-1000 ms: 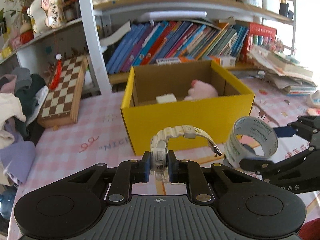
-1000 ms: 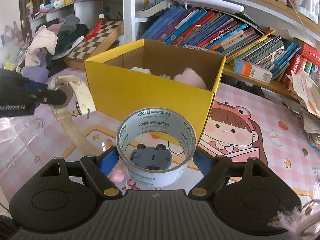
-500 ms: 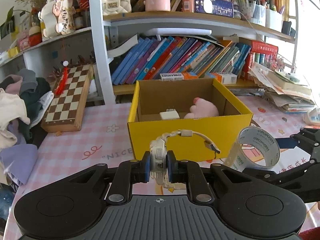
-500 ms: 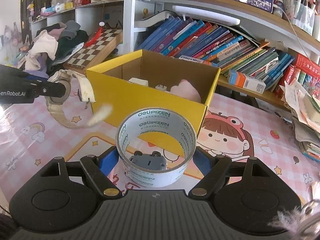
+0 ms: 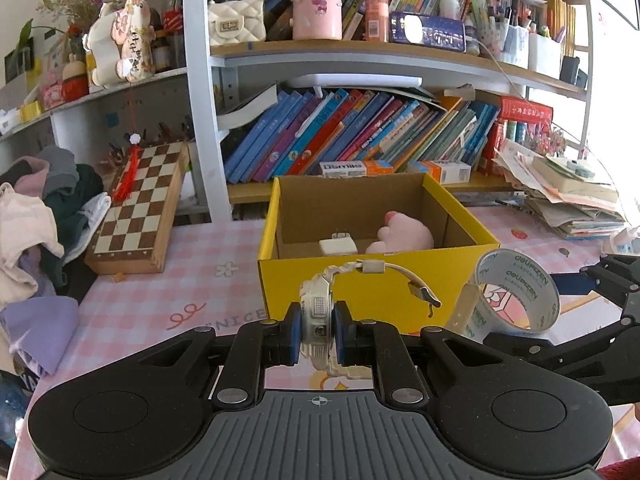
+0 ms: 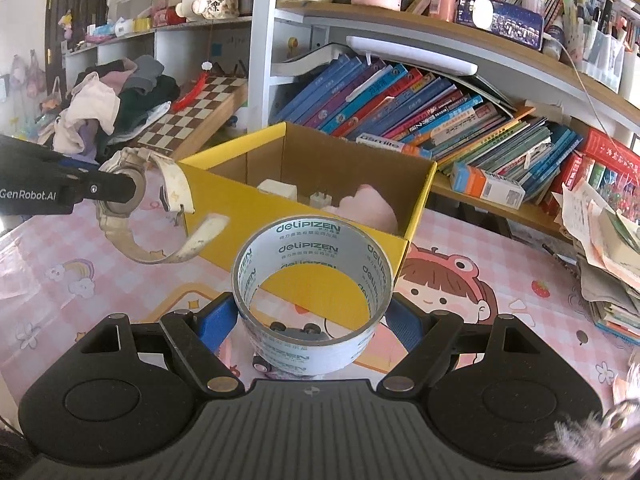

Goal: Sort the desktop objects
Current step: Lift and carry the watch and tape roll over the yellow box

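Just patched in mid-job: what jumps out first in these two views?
The yellow box stands open mid-desk, a pink toy inside. In front of it the left gripper clamps a white watch, and the right gripper holds a tape roll, both in the air.

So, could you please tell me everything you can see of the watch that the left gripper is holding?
The watch is off-white, with a chunky, plastic-looking case and a worn, yellowed strap. The left gripper is shut on its case, the blue-padded fingers pressing either side. The strap is unbuckled: one half arches up and forward, ending in a metal buckle, and the other hangs down in a curl, its tip blurred. It is held clear of the tablecloth, just in front of the yellow box, and touches nothing but the fingers.
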`<state>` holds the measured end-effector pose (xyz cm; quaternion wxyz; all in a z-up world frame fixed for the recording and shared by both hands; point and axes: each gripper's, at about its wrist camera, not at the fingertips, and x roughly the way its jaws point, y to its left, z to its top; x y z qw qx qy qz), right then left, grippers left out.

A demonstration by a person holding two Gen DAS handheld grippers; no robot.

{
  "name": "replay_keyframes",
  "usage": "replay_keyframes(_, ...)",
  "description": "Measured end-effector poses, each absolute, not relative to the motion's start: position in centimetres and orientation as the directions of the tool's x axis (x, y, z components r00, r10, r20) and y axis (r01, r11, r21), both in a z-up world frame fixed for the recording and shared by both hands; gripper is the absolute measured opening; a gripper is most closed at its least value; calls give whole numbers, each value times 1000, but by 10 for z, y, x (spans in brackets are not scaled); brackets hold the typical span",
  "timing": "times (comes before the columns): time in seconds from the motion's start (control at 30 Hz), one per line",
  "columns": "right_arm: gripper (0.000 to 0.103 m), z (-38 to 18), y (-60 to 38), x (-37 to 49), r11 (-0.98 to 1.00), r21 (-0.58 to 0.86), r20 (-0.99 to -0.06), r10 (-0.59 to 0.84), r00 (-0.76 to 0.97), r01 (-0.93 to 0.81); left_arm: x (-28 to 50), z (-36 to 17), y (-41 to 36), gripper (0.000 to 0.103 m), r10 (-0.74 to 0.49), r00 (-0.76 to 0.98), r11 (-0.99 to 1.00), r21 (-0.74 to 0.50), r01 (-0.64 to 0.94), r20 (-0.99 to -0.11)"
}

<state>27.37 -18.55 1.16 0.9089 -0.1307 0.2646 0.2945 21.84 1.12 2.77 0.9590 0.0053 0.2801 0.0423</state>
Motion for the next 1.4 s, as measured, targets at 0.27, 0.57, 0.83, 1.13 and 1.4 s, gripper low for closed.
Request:
replay_keyframes(0.27,80,21,-185,275,800,-86,-543,462,701,-594,220,29,10,15,67,849,998,25,-63,-525)
replay_keyframes(0.57,80,35,-183,285,807,-75,-518,470,715,-585,224,37,16,15,69,859,997,19,-69,-507)
replay_keyframes(0.83,80,48,-177,298,803,-84,-496,480,724,-590,230,46,23,15,71,872,997,9,-76,-485)
replay_keyframes(1.13,80,57,-170,316,791,-118,-478,484,733,-600,248,54,27,15,73,888,997,-1,-83,-455)
replay_keyframes(1.4,80,59,-163,338,783,-145,-467,485,740,-605,269,56,30,15,69,891,997,2,-77,-448)
